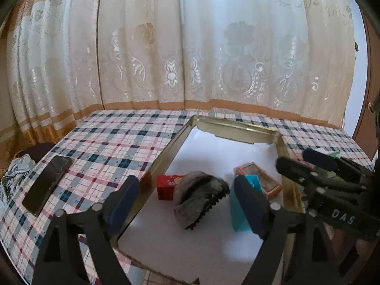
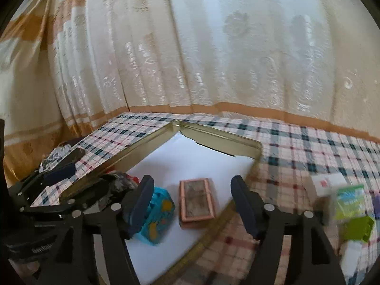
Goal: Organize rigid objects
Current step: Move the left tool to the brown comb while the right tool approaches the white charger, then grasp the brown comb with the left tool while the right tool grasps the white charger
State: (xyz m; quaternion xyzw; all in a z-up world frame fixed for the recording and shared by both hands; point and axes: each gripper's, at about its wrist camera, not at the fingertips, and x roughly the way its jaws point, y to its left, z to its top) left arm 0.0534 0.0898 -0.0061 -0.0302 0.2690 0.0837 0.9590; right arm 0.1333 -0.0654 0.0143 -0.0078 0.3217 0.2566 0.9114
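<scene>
A gold-rimmed tin tray (image 1: 166,152) (image 2: 220,140) with a white floor lies on the plaid table. Inside it are a red box (image 1: 167,186), a furry grey hair claw (image 1: 199,194) (image 2: 118,182), a blue box (image 1: 237,216) (image 2: 156,216) and a flat pink-framed case (image 1: 258,178) (image 2: 196,199). My left gripper (image 1: 187,201) is open, and the hair claw lies between its fingers without being touched. My right gripper (image 2: 193,205) (image 1: 306,163) is open over the tray's right side. The pink case lies between its fingers and the blue box sits against its left finger (image 2: 140,204).
A dark phone (image 1: 47,182) (image 2: 73,155) lies at the table's left edge, with crumpled cloth (image 1: 14,173) beyond it. Green packets (image 2: 351,201) and a white box (image 2: 327,185) sit right of the tray. A patterned curtain (image 1: 190,47) hangs behind the table.
</scene>
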